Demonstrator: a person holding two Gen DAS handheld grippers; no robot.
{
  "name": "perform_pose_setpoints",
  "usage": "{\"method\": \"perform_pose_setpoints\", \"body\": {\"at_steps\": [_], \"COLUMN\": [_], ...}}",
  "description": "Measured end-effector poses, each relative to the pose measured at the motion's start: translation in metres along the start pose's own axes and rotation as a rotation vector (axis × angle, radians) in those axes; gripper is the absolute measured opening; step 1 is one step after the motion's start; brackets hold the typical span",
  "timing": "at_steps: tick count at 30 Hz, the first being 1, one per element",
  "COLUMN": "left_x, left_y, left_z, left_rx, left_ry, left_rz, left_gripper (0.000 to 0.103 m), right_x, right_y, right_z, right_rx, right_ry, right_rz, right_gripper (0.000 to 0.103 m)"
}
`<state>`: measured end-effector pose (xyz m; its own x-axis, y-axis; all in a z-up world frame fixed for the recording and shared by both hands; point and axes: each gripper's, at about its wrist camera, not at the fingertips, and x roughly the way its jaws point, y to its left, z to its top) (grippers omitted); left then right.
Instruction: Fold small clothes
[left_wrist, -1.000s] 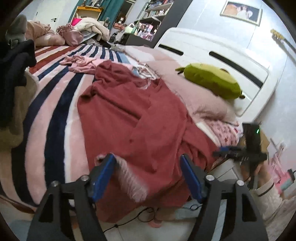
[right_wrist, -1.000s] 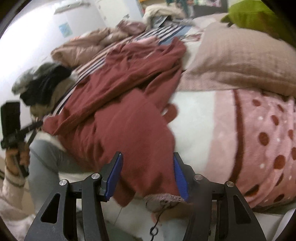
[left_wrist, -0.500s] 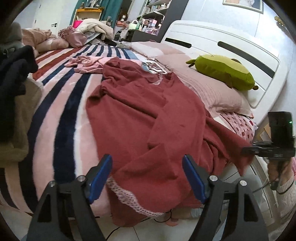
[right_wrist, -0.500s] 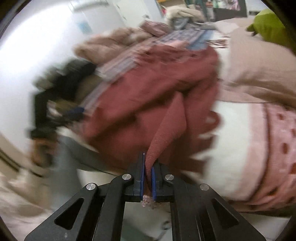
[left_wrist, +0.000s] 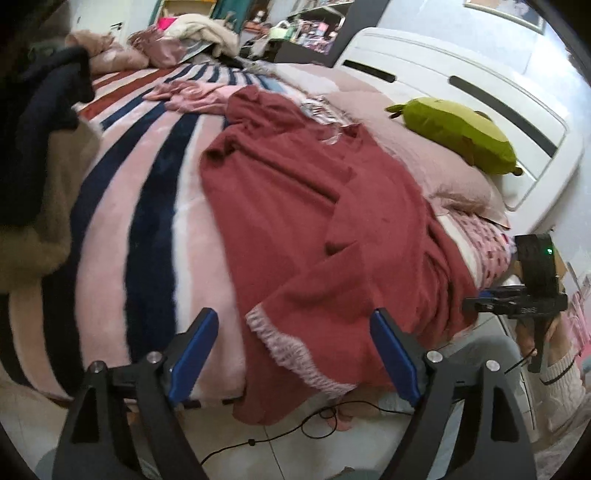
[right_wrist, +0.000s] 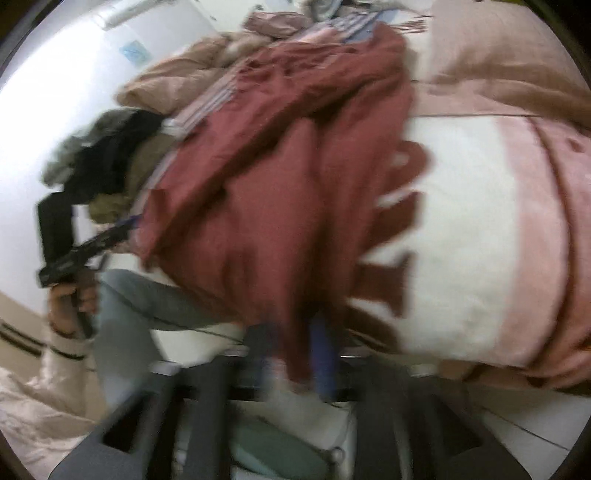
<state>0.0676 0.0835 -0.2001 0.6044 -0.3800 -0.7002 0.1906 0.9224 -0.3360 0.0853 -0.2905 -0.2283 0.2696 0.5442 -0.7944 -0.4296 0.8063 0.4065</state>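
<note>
My left claw (left_wrist: 291, 354) hung over the near edge of the bed (left_wrist: 155, 206), its jaws wide and opening further. The lace hem (left_wrist: 291, 350) of the red garment (left_wrist: 314, 221) lay in the gap between them, but neither pad pressed on it.

The garment was spread across the bed, its near end draped over the bed's edge toward the floor, its far end reaching the pink pillow (left_wrist: 424, 162). A green plush (left_wrist: 458, 136) sat on that pillow by the headboard (left_wrist: 461, 74).

My right claw (right_wrist: 291, 354) was badly blurred in its own view. Its jaws were opening, a fold of the garment (right_wrist: 277, 206) hanging between them; I could not tell whether the pads pressed on the cloth.

From the left view the right claw (left_wrist: 476, 302) showed just off the bed's edge, beyond the garment's corner.
</note>
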Motion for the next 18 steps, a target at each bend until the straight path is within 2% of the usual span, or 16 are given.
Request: {"method": "perform_pose_setpoints", "body": {"at_steps": [1, 5, 7, 9, 12, 15, 17, 18], "left_x": [0.000, 0.009, 0.017, 0.021, 0.025, 0.028, 0.029, 0.029], "left_y": [0.002, 0.003, -0.001, -0.004, -0.007, -0.008, -0.007, -0.005], "left_z": [-0.001, 0.001, 0.004, 0.008, 0.013, 0.017, 0.018, 0.018], "left_rx": [-0.007, -0.038, -0.031, -0.029, -0.025, -0.027, -0.031, -0.036], "left_ry": [0.000, 0.013, 0.018, 0.008, 0.000, -0.005, -0.004, -0.003], "left_rz": [0.001, -0.083, -0.079, -0.074, -0.059, -0.043, -0.019, -0.022], "left_gripper": [0.081, 0.081, 0.081, 0.079, 0.067, 0.053, 0.030, 0.027], "right_x": [-0.001, 0.001, 0.003, 0.003, -0.004, 0.004, 0.010, 0.011], "right_y": [-0.003, -0.013, -0.014, -0.016, -0.014, -0.010, -0.003, -0.003], "right_z": [-0.001, 0.000, 0.003, 0.003, 0.006, 0.018, 0.024, 0.026], "right_rx": [-0.002, 0.039, 0.038, 0.032, 0.006, -0.008, -0.024, -0.029], "right_ry": [0.002, 0.006, -0.007, -0.031, -0.128, -0.167, -0.175, -0.175], "right_rz": [0.009, 0.086, 0.135, 0.168, 0.203, 0.223, 0.236, 0.240], "right_gripper": [0.039, 0.044, 0.051, 0.051, 0.047, 0.043, 0.038, 0.029]}}
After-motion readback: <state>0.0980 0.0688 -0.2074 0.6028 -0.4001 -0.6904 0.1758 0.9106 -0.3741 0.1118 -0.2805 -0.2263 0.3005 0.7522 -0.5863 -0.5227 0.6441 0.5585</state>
